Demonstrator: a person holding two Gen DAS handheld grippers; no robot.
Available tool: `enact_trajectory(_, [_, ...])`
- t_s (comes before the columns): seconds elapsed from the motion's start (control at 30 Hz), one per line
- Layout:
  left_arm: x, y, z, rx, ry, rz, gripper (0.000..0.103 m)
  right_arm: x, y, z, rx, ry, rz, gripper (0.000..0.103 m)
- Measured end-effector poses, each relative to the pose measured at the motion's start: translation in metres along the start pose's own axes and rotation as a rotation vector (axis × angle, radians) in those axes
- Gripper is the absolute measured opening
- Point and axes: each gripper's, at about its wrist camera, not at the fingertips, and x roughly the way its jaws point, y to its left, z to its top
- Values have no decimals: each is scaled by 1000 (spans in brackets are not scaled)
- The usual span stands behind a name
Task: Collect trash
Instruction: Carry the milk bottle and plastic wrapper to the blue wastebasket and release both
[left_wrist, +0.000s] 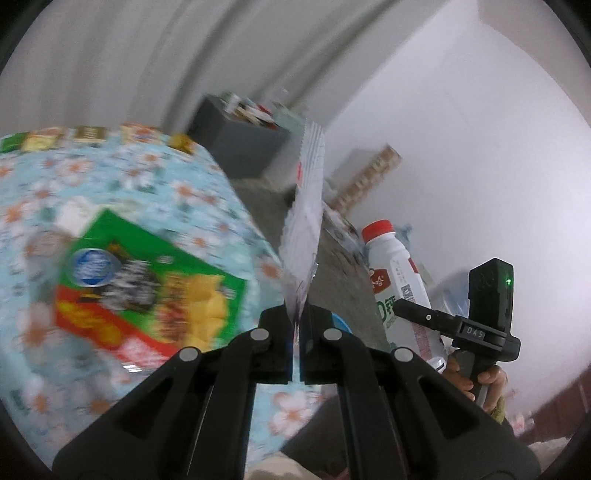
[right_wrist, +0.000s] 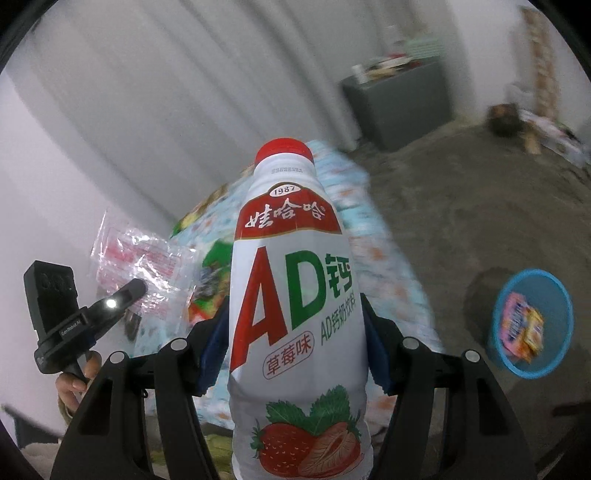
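My left gripper (left_wrist: 298, 317) is shut on a clear plastic wrapper (left_wrist: 306, 218) with pink print, held edge-on above the table; the wrapper also shows in the right wrist view (right_wrist: 140, 254). My right gripper (right_wrist: 295, 332) is shut on a white AD calcium milk bottle (right_wrist: 295, 295) with a red cap, held upright; the bottle also shows in the left wrist view (left_wrist: 397, 280). A green and red snack box (left_wrist: 147, 288) lies on the floral tablecloth (left_wrist: 110, 177). A blue trash bin (right_wrist: 532, 321) with colourful wrappers inside stands on the floor to the right.
A grey cabinet (right_wrist: 402, 99) with clutter on top stands by the curtain. More litter and a dark object (right_wrist: 506, 118) lie on the grey floor near the far wall. A white wall is at the right in the left wrist view.
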Motion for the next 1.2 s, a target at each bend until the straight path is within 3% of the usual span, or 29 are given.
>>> enact_trajectory(0.33, [146,-82,-1,148,296,-103,0,-87,-136,-40,324,-156,-202,63])
enact_trajectory(0.67, [323,-143,-43,251,596,-66,0,-64,-264,-67,609,-115,-254,63])
enact_trajectory(0.9, [425,-165,-71,302,703,-17,0,-28,-341,-61,695,-85,-247,64])
enact_trajectory(0.97, [455,-167,-79,302,714,-28,9,-13,-370,-59,719,-79,-237,69])
enact_trajectory(1.03, [480,-166,-88,282,730,-7,49,6,-402,-65,762,-71,-261,72])
enact_trajectory(1.13, [500,-162,-100,252,745,48,50,24,-428,-84,851,-20,-334,72])
enact_trajectory(1.2, [498,-160,-104,244,763,31,51,25,-430,-93,861,-34,-306,72])
